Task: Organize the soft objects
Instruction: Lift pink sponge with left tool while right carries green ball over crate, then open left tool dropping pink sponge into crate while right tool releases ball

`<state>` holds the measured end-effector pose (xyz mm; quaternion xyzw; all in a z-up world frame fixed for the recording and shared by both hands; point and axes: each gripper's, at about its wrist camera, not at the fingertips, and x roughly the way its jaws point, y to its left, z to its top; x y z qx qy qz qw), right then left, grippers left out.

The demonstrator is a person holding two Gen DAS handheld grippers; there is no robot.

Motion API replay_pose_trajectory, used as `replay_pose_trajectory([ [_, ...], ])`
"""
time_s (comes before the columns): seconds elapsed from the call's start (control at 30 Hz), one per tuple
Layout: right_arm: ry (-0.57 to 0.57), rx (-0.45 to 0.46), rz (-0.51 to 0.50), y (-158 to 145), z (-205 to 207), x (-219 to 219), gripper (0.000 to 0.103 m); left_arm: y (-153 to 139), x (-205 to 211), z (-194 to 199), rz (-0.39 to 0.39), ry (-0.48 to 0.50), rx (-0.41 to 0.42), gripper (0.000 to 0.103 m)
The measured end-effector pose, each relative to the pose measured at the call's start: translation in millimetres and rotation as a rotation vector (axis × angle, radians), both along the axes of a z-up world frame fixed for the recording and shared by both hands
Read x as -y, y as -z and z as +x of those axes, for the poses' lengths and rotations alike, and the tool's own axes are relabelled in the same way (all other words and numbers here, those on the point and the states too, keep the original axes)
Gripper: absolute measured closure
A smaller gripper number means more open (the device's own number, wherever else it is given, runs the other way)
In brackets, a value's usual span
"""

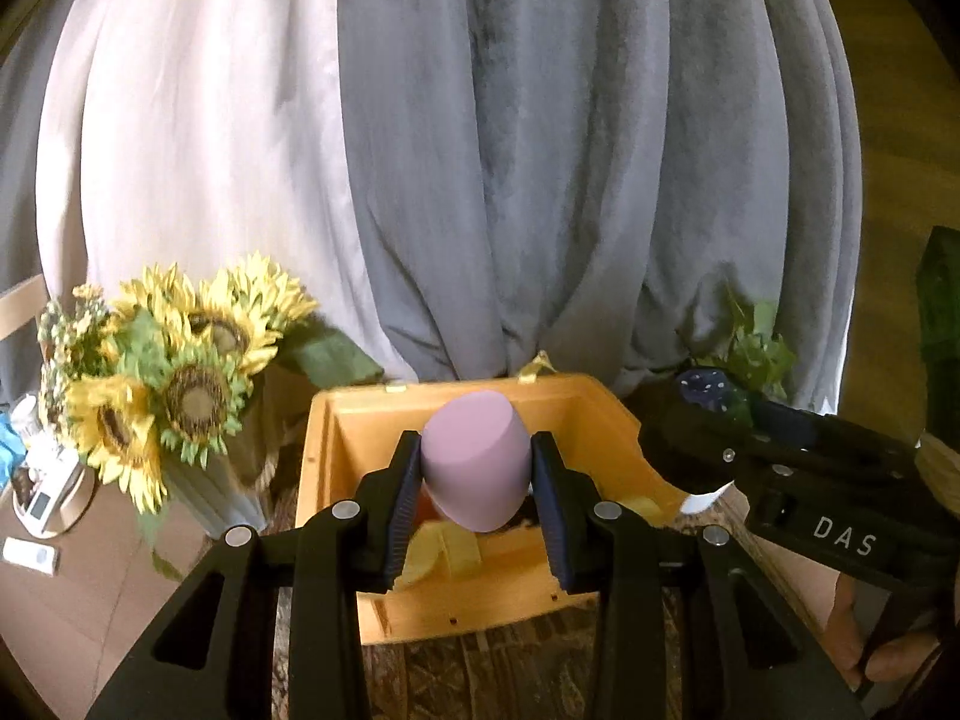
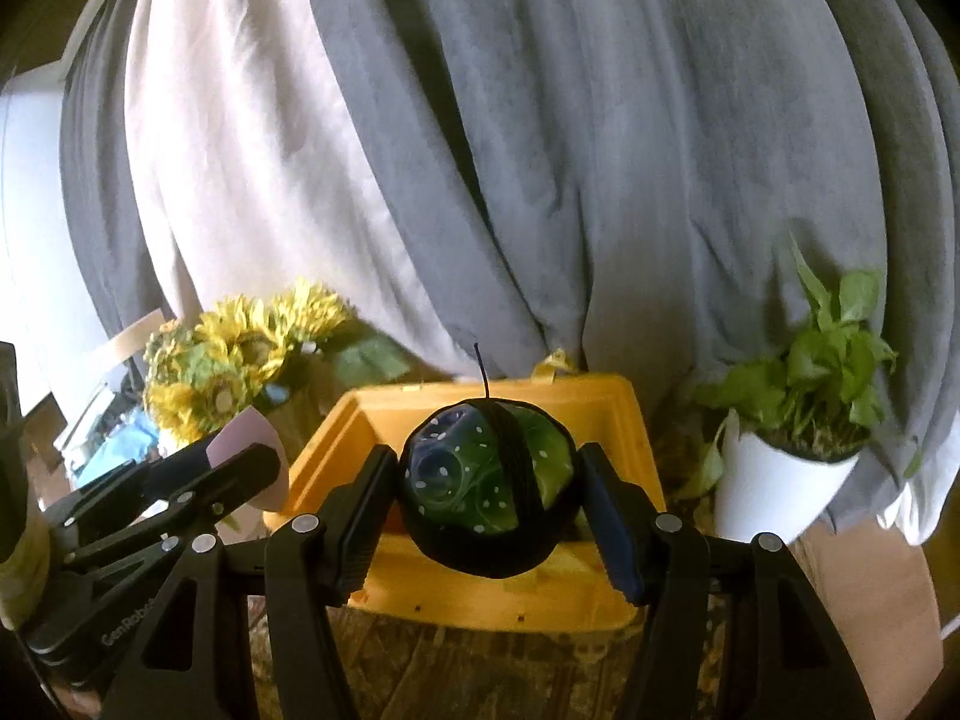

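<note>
My left gripper [image 1: 475, 498] is shut on a pink egg-shaped sponge [image 1: 474, 459] and holds it over the open yellow bin [image 1: 336, 420]. Yellow soft pieces [image 1: 447, 549] lie inside the bin. My right gripper [image 2: 489, 501] is shut on a dark ball with blue and green spotted panels [image 2: 489, 486] and holds it over the same yellow bin [image 2: 360, 414]. The right gripper shows at the right of the left wrist view [image 1: 708, 420], with the ball [image 1: 705, 387] at its tip. The left gripper and the pink sponge [image 2: 255, 444] show at the left of the right wrist view.
A vase of sunflowers [image 1: 174, 372] stands left of the bin. A potted green plant in a white pot [image 2: 774, 480] stands to its right. Grey and white curtains [image 1: 540, 150] hang behind. The bin rests on a dark patterned tabletop [image 2: 468, 666]. Small white items [image 1: 42, 504] lie far left.
</note>
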<state>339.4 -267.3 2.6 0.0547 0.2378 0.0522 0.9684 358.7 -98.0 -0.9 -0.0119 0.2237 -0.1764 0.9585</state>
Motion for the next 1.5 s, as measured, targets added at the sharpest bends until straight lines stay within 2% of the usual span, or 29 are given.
replay_pose_trajectory([
  [0.2,-0.003,-0.023,-0.001,2.2,30.5,3.1,0.041,0.2,1.1,25.3,0.028,-0.027,0.018,0.067],
  [0.5,0.010,-0.095,-0.019,18.1,82.7,6.3,0.041,13.4,6.0,73.8,0.077,-0.049,-0.026,0.067],
  [0.7,0.006,-0.155,-0.031,30.1,112.8,6.6,0.041,26.4,9.4,102.9,0.095,-0.051,-0.083,0.067],
  [0.97,0.006,-0.290,-0.020,61.4,142.0,9.5,0.041,51.9,16.1,136.4,0.119,-0.035,-0.219,0.067],
  [1.37,-0.021,-0.402,-0.017,90.7,156.3,12.0,0.040,82.8,29.8,150.1,0.161,0.041,-0.342,0.066],
  [1.43,-0.024,-0.416,-0.013,92.6,157.3,11.8,0.040,85.0,29.2,151.1,0.159,0.046,-0.362,0.065],
  [1.5,-0.027,-0.423,-0.009,92.7,157.9,12.0,0.039,86.7,28.4,150.6,0.153,0.048,-0.376,0.057],
])
